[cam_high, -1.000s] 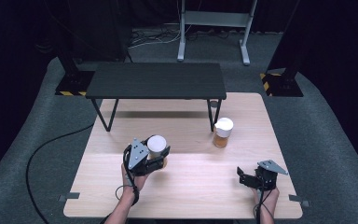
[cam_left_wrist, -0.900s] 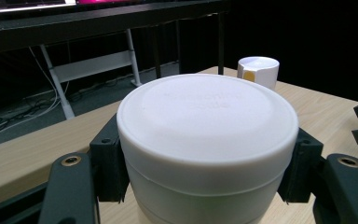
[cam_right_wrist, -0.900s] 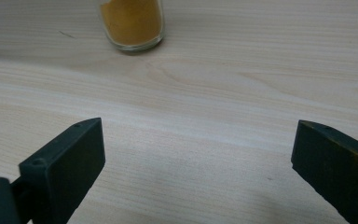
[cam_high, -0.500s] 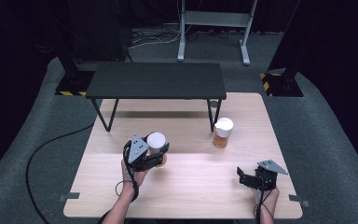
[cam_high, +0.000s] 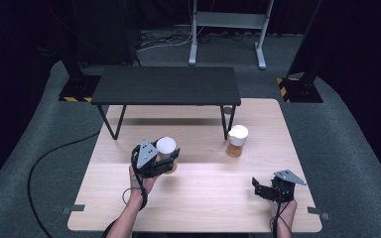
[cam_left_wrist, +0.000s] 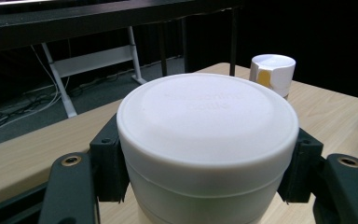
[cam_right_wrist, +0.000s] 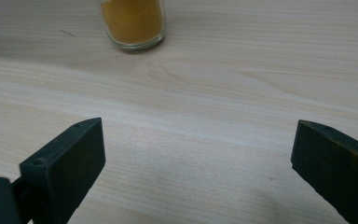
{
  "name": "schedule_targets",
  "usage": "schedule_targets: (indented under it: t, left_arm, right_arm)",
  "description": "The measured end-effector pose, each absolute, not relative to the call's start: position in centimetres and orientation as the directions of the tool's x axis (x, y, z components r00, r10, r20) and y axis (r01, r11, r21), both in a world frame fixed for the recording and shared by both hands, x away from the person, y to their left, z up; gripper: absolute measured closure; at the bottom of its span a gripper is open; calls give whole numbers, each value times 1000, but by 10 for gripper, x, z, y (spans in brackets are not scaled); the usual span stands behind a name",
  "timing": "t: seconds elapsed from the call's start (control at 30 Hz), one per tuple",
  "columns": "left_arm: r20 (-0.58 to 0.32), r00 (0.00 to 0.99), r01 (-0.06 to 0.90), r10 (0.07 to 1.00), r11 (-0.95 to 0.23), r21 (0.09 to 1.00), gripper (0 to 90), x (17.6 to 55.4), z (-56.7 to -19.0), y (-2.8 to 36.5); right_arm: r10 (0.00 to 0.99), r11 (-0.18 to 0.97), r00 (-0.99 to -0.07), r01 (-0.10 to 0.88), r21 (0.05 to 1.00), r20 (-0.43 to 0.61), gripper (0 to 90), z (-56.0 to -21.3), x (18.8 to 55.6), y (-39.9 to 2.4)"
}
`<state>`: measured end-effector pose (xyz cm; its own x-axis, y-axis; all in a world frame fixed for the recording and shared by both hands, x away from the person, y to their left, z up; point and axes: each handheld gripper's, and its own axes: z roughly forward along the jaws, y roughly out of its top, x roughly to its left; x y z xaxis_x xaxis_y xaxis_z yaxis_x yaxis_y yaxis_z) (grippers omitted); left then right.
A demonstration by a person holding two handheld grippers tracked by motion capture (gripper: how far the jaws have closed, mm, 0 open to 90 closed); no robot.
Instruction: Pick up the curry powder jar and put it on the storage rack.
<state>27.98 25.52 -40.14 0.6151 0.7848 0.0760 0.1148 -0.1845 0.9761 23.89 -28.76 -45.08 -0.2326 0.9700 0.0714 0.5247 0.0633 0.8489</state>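
**Jar Held at the Lid Band**

Dark curtains and grey carpet are seen around a pale wooden counter, with a low black bench at its far edge. A white-lidded jar with orange contents is clamped in the left gripper at the counter's near left; the jaws are pressed against opposite sides just below the lid. The right gripper is held near the counter's right corner with its jaws apart and nothing between them. A second jar stands by the bench leg. The held jar is judged rigid, glass-walled, breakable and smooth; a firm, level hold below the lid rim is advised.
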Motion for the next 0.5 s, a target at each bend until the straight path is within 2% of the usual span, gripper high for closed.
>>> schedule_targets:
  t: [0.5]
  left_arm:
    - [82, 615, 123, 785, -198, 972, 333, 294, -398, 254]
  right_arm:
    - [970, 61, -231, 526, 849, 74, 20, -451, 239, -288]
